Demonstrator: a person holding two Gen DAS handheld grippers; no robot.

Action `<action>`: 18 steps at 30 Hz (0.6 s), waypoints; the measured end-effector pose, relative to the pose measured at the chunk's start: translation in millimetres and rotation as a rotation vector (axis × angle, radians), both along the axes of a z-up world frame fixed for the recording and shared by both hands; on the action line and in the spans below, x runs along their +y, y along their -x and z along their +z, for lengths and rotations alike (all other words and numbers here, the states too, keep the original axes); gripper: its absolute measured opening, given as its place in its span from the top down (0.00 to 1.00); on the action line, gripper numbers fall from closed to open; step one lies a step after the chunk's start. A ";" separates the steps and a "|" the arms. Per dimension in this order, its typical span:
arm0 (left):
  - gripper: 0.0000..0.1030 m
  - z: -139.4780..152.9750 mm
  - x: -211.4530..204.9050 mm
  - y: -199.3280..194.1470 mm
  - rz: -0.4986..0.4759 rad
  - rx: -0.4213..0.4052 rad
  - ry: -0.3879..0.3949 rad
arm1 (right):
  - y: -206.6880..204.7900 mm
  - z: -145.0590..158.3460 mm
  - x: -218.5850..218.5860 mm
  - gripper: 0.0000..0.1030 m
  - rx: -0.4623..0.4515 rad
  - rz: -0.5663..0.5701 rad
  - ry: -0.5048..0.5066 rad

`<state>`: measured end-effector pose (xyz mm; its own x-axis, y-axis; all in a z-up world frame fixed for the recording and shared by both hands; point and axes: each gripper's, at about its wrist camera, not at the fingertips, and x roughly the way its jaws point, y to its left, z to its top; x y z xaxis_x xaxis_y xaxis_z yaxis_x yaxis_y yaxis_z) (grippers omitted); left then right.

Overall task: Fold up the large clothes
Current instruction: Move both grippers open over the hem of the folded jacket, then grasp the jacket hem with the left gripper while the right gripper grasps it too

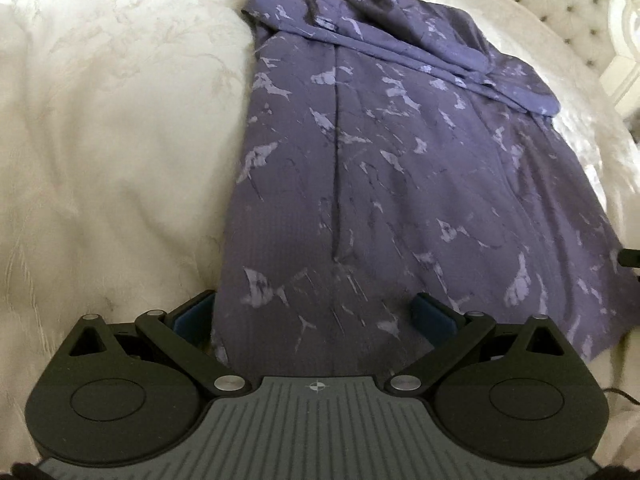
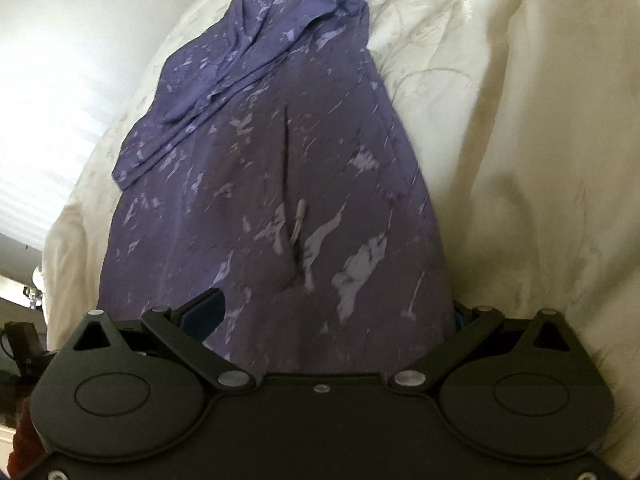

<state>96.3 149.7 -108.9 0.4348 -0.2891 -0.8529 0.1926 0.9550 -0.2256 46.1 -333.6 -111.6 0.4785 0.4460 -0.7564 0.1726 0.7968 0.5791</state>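
A long purple garment (image 1: pixel 400 152) with pale streaks lies flat on the cream bedspread (image 1: pixel 100 140), with one sleeve folded across its far end. My left gripper (image 1: pixel 314 314) stands open at the near hem; its left finger (image 1: pixel 196 312) is at the cloth's left edge and the other finger rests on the cloth. In the right wrist view the same garment (image 2: pixel 260 168) runs away from me. My right gripper (image 2: pixel 336 312) is open over the hem, with its right finger (image 2: pixel 460 318) mostly hidden by the cloth's right edge.
A tufted cream headboard (image 1: pixel 560 0) stands at the far right in the left wrist view. The bedspread (image 2: pixel 520 120) spreads wide to the right of the garment. A bright window or wall (image 2: pixel 48 100) lies past the bed's left edge, with dark gear (image 2: pixel 20 344) low down.
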 end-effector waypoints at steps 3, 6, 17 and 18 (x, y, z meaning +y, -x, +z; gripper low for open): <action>0.00 2.0 -0.6 6.2 -0.023 0.010 0.011 | 4.2 0.9 5.4 0.01 0.003 0.023 -0.001; 0.01 3.8 -0.8 12.1 -0.040 0.019 0.018 | 5.3 0.7 9.8 0.01 0.015 0.048 -0.014; 0.28 8.3 6.3 18.8 -0.008 -0.007 0.034 | 6.8 -0.1 11.1 0.01 0.013 0.080 -0.038; 0.42 9.6 8.9 19.8 0.011 -0.018 0.040 | 7.4 0.6 10.8 0.01 0.010 0.079 -0.043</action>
